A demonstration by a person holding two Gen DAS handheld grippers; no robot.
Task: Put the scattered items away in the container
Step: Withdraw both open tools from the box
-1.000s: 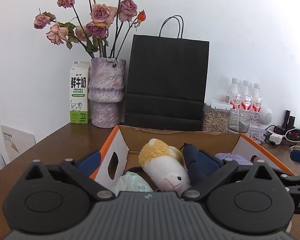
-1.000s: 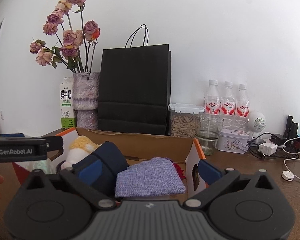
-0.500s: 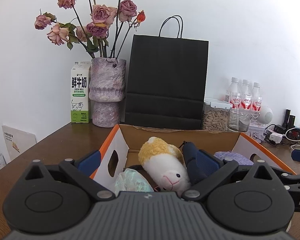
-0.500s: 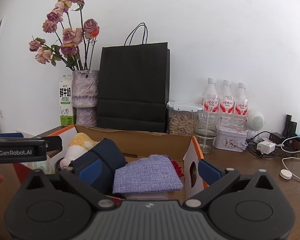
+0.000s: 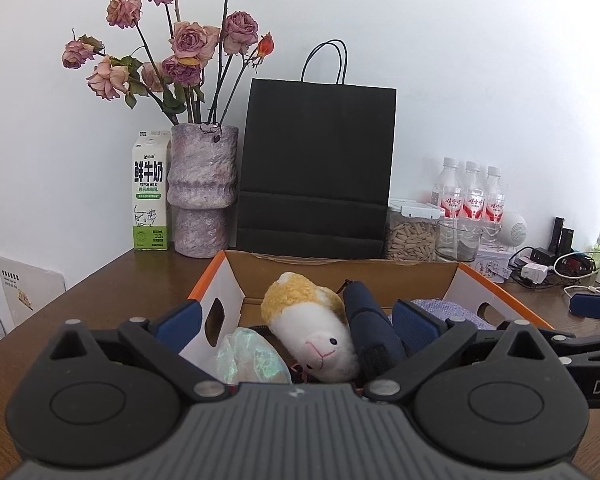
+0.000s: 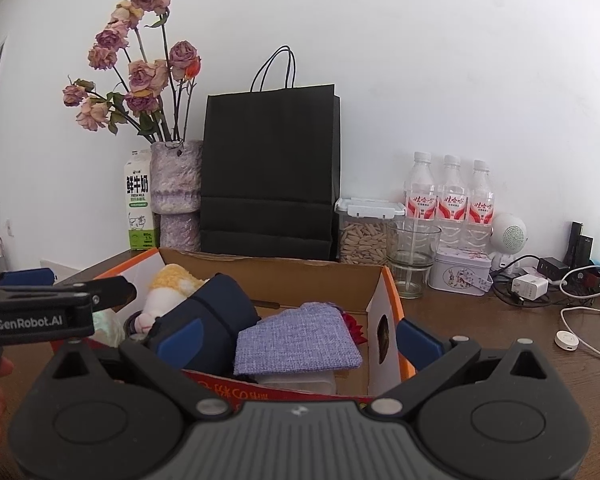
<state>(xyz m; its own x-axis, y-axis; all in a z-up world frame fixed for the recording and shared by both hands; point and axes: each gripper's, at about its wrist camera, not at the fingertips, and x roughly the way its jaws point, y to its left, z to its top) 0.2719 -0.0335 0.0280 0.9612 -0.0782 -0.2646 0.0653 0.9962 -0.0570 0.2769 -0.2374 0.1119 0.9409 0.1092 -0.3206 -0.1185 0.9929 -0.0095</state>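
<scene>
Cardboard box (image 5: 342, 276) holds plush sheep (image 5: 312, 330), navy pouch (image 5: 370, 330), lilac cloth bag (image 6: 298, 340). Box sits at 12 o'clock of both tools. Left gripper (image 5: 296, 322) and right gripper (image 6: 300, 338): jaws wide, empty. Nothing loose visible; likely finished.

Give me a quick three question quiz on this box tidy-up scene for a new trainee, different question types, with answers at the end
1. True or false: the plush sheep lies inside the cardboard box.
2. Which sits behind the box, against the wall? A) black paper bag B) red bucket C) laptop
3. Fill in: both the left gripper and the right gripper are ____, holding nothing.

Key: 1 true; 2 A; 3 open
</scene>
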